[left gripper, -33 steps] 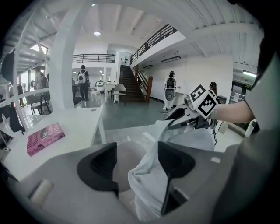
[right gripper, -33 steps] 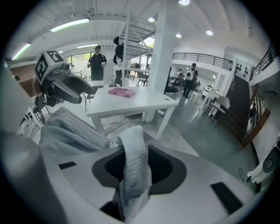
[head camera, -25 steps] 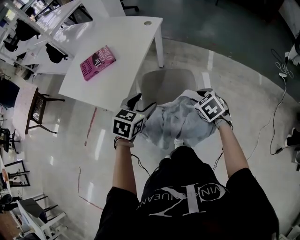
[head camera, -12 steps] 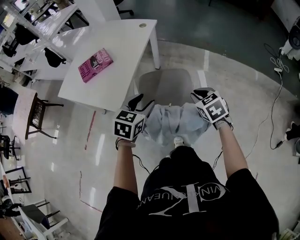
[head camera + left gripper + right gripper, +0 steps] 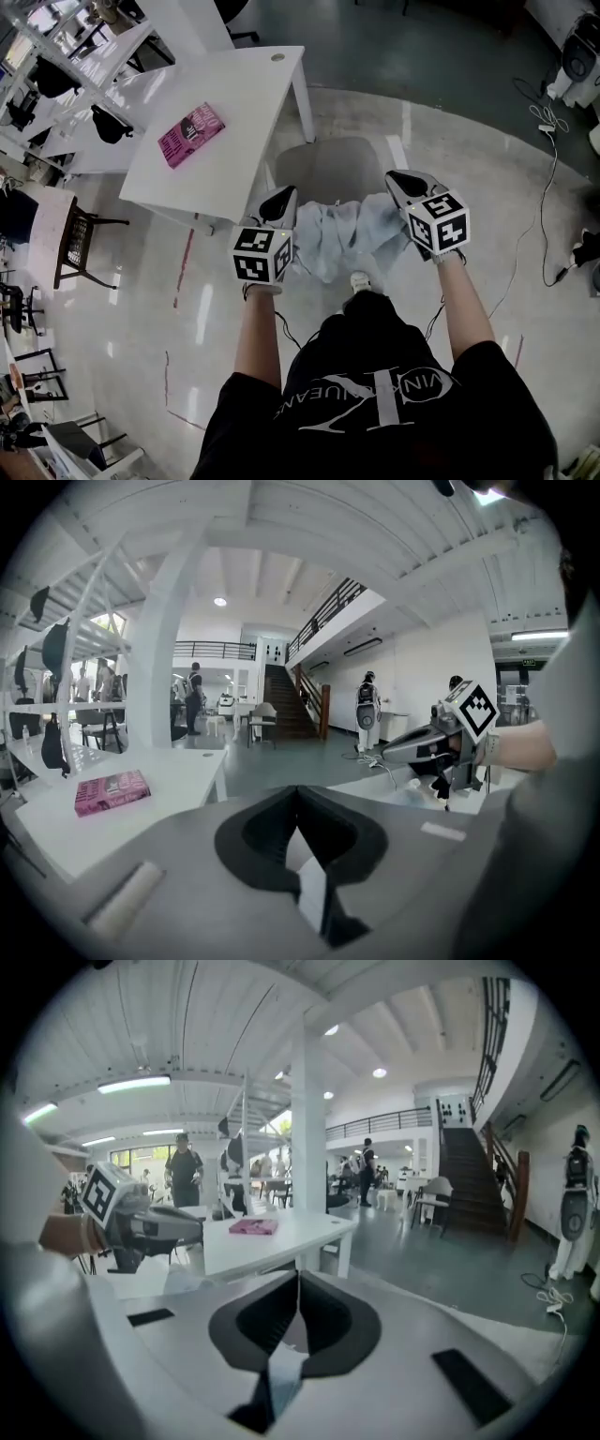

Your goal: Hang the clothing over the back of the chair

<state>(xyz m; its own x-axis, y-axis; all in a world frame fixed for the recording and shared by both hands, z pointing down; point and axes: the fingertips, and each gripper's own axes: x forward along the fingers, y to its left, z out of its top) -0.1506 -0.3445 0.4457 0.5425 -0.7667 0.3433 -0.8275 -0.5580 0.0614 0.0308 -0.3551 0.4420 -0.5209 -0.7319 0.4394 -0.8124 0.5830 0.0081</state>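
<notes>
A light grey-blue piece of clothing [image 5: 342, 239] hangs stretched between my two grippers, in front of the grey chair [image 5: 328, 169], whose seat shows beyond it. My left gripper [image 5: 281, 199] is shut on the garment's left edge. In the left gripper view a strip of pale fabric [image 5: 309, 885] is pinched between the closed jaws [image 5: 298, 803]. My right gripper [image 5: 405, 181] is shut on the right edge, and a fold of cloth [image 5: 279, 1380] is caught under its closed jaws [image 5: 298, 1290]. The lower part of the clothing sags toward my legs.
A white table [image 5: 234, 103] with a pink book [image 5: 191, 133] stands to the chair's left, one leg close to the seat. More desks and dark chairs [image 5: 75, 230] fill the far left. Cables [image 5: 548, 131] trail across the glossy floor at right. My shoe [image 5: 359, 279] shows below the garment.
Both grippers have closed on the clothing and risen. The garment, which lay heaped wide on the chair, now hangs gathered between them, and the chair seat shows more.
</notes>
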